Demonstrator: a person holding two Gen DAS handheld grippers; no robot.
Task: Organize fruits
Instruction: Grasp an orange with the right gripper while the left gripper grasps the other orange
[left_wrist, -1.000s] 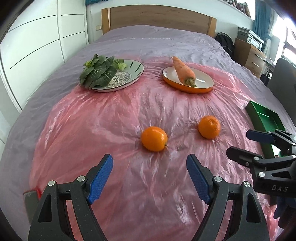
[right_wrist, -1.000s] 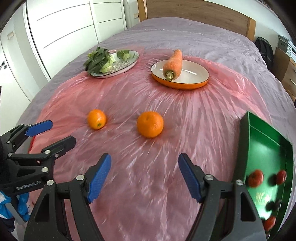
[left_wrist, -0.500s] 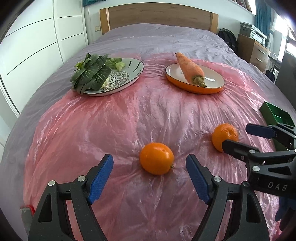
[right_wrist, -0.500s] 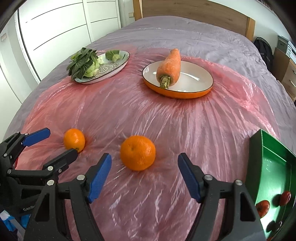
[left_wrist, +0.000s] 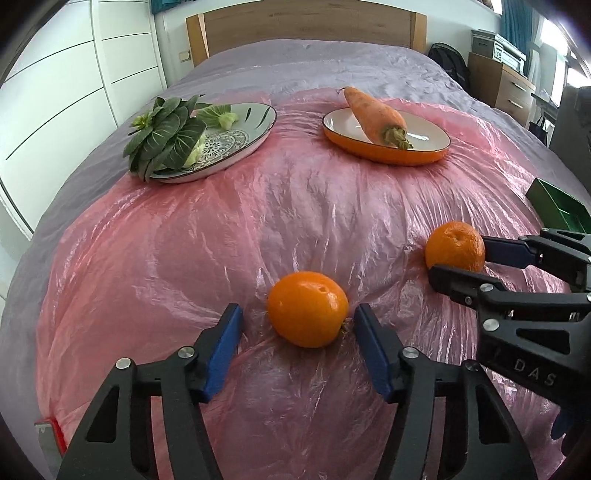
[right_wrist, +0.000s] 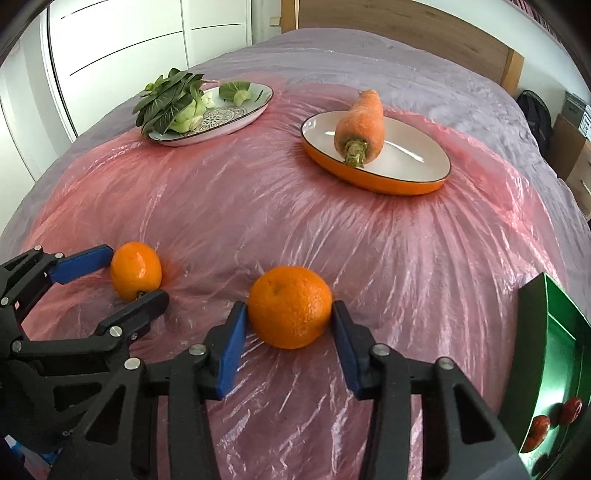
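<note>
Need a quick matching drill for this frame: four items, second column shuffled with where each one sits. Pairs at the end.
Items:
1. carrot
2. bok choy
3. small red fruits
4. rough-skinned orange

Places:
A. in the green tray
B. between the right gripper fingers
C. on the patterned plate
D. on the orange-rimmed dish

Pairs: 1-D, 2-C, 3-A, 4-B

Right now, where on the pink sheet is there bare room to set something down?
The widest free patch is the middle of the pink sheet, bordered by the patterned plate, the orange dish and the two oranges. The near edge is crowded: each orange sits between open jaws, green tray at right.
</note>
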